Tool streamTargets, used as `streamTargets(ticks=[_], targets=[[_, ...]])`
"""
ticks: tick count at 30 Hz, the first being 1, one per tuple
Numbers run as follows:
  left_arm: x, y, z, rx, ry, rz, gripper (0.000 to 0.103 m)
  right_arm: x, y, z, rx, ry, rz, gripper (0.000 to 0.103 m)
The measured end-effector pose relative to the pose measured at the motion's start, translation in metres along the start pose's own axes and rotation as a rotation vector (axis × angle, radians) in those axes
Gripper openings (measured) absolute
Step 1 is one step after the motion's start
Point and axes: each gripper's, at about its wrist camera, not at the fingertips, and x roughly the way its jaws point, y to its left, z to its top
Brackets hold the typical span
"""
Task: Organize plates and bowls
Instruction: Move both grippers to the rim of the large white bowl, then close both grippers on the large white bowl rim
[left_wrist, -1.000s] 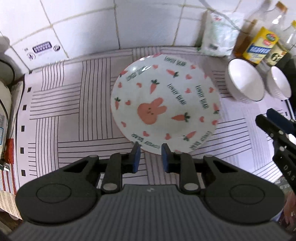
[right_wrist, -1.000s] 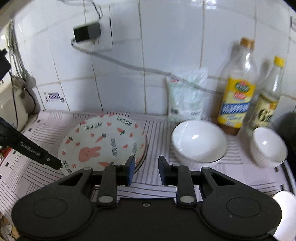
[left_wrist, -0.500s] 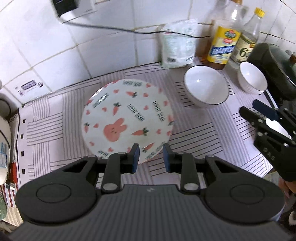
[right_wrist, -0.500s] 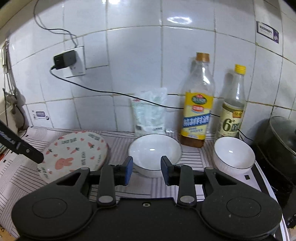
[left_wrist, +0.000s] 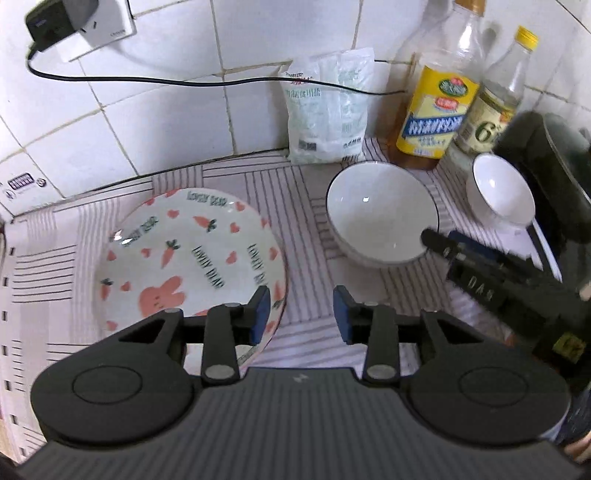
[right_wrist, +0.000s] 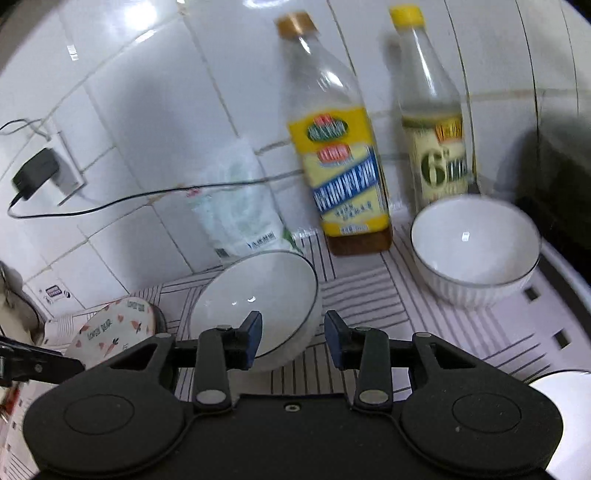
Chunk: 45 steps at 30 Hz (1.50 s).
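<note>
A plate printed with a rabbit and carrots (left_wrist: 188, 258) lies on the striped mat (left_wrist: 229, 184). To its right stand a larger white bowl (left_wrist: 380, 218) and a small white bowl (left_wrist: 498, 192). My left gripper (left_wrist: 301, 315) hovers above the plate's right edge, its jaws opening with nothing between them. My right gripper (right_wrist: 293, 332) is low, just in front of the larger bowl (right_wrist: 258, 295). Its jaws are opening and the bowl's near right rim shows in the gap, untouched. The small bowl (right_wrist: 472, 247) is further right. From the left wrist view, the right gripper (left_wrist: 480, 266) reaches the larger bowl's right rim.
A yellow-labelled oil bottle (left_wrist: 436, 110), a vinegar bottle (left_wrist: 491, 110) and a white bag (left_wrist: 328, 110) stand against the tiled wall. A black pot (left_wrist: 546, 177) sits at the right. A charger (left_wrist: 48, 18) is plugged in, its cable running along the wall.
Both grippers have moved right towards the bowls and their jaws have widened. The right gripper has sunk and rolled, closing in on the larger bowl.
</note>
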Motion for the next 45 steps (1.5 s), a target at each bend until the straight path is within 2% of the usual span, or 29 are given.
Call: streamTargets(ticks=[6, 15, 21, 24, 26, 27, 28, 29, 30, 33, 35, 39, 45], targets=[[0.030, -0.009, 0.014, -0.063, 0.010, -0.016, 0.040, 0.026, -0.012, 0.002, 0.066, 0.058, 0.043, 0.042], [0.069, -0.024, 0.023, -0.112, 0.014, -0.010, 0.041, 0.053, -0.014, 0.013, 0.064, 0.102, 0.027, 0.042], [0.086, -0.026, 0.033, -0.168, 0.035, 0.014, 0.042, 0.063, -0.028, 0.015, 0.135, 0.139, 0.025, 0.040], [0.092, -0.028, 0.036, -0.161, 0.040, 0.032, 0.042, 0.064, -0.031, 0.015, 0.156, 0.138, 0.028, 0.033], [0.095, -0.029, 0.036, -0.150, 0.033, 0.038, 0.034, 0.065, -0.032, 0.015, 0.150, 0.144, 0.016, 0.015], [0.096, -0.031, 0.036, -0.142, 0.033, 0.040, 0.029, 0.066, -0.033, 0.014, 0.155, 0.150, 0.010, 0.014], [0.097, -0.032, 0.035, -0.137, 0.039, 0.041, 0.020, 0.066, -0.035, 0.013, 0.170, 0.153, 0.013, 0.012], [0.098, -0.032, 0.034, -0.139, 0.044, 0.028, 0.013, 0.065, -0.038, 0.012, 0.197, 0.150, 0.033, 0.011], [0.098, -0.033, 0.032, -0.144, 0.052, 0.011, 0.012, 0.065, -0.041, 0.011, 0.227, 0.157, 0.048, 0.011], [0.095, -0.035, 0.027, -0.131, 0.057, 0.045, 0.012, 0.060, -0.032, 0.015, 0.238, 0.175, 0.025, 0.012], [0.090, -0.033, 0.023, -0.130, 0.065, 0.035, 0.012, 0.058, -0.026, 0.016, 0.222, 0.196, 0.010, 0.012], [0.073, -0.026, 0.016, -0.160, 0.091, -0.001, 0.012, 0.046, -0.025, 0.012, 0.227, 0.202, 0.028, 0.012], [0.046, -0.023, 0.002, -0.186, 0.104, 0.008, 0.012, 0.018, -0.016, 0.001, 0.239, 0.217, 0.070, 0.015]])
